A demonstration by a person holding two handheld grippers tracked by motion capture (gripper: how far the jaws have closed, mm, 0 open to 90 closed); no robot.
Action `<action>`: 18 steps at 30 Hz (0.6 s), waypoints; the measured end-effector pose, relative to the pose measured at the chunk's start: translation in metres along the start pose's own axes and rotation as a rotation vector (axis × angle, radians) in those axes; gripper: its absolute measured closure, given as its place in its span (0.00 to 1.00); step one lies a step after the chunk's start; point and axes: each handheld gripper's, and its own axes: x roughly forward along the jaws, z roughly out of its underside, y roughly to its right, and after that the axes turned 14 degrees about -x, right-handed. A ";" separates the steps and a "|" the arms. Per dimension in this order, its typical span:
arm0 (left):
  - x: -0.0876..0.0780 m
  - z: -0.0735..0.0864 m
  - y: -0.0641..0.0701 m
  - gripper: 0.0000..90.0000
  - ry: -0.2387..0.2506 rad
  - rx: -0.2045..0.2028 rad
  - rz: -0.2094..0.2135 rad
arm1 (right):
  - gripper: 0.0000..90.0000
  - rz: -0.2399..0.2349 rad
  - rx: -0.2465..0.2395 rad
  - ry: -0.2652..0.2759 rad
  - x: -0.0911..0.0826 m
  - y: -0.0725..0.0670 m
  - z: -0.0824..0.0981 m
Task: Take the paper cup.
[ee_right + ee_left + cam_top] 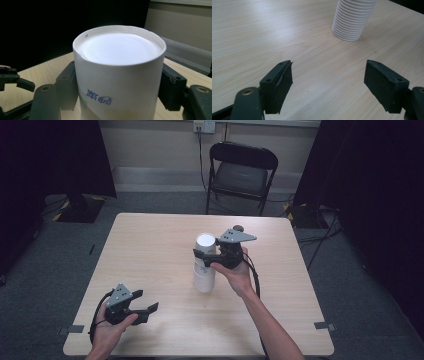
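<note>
Pale wood tabletop (150, 250) with a folding chair (241, 172) behind it.
Right tool (212, 256) is clamped on the upside-down top cup (120, 72) of a white cup stack (204, 279) standing mid-table; left tool (146, 305), jaws wide apart and holding nothing, sits near the front-left edge, well apart from the stack.

Pale wooden table (150, 250), black folding chair (241, 172) behind it, grey carpet floor (55, 260), wall socket (204, 126)

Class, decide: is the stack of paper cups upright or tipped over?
Upright: the stack of paper cups stands inverted on the table, rims down.
</note>
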 end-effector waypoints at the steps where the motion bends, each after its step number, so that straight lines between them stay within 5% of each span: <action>1: 0.000 0.000 0.000 0.25 0.001 -0.001 -0.002 | 0.33 0.000 0.000 0.000 0.000 0.000 0.000; 18: 0.002 0.000 -0.001 0.23 -0.017 0.053 -0.045 | 0.34 0.030 0.000 0.026 -0.012 0.008 -0.026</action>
